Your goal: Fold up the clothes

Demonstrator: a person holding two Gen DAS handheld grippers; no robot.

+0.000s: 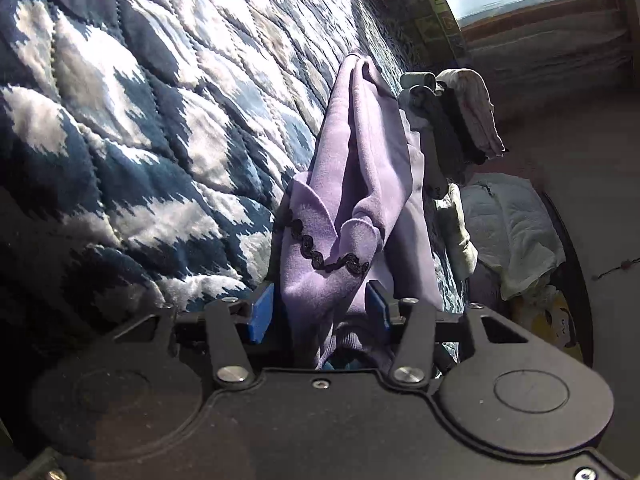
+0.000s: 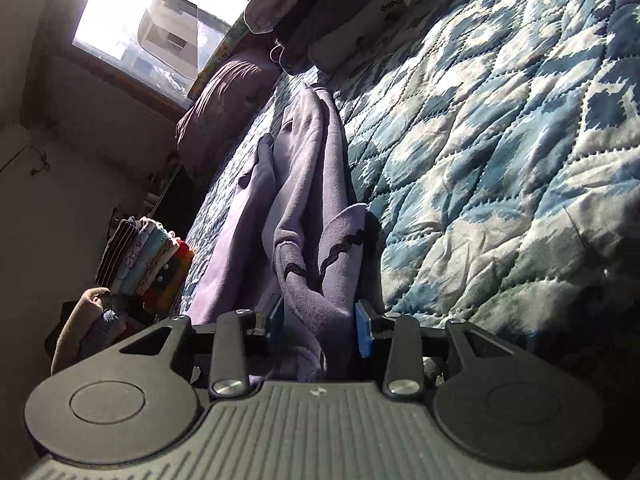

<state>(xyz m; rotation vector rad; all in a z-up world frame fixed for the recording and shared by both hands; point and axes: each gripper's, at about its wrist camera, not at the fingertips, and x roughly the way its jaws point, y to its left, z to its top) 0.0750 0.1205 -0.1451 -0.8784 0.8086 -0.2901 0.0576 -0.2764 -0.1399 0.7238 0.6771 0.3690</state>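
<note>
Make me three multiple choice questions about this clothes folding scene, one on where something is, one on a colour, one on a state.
1. Where is the stack of folded clothes in the right wrist view?
A. Left of the bed
B. On the windowsill
C. Between the fingers

2. What colour is the garment?
A. Red
B. Lilac
C. Green

3. What is the left gripper doing?
A. Hanging empty
B. Pressing the quilt
C. Gripping the garment

Answers: A, stack sits beside the quilt; B, lilac with black trim; C, fabric runs between its blue pads.
</note>
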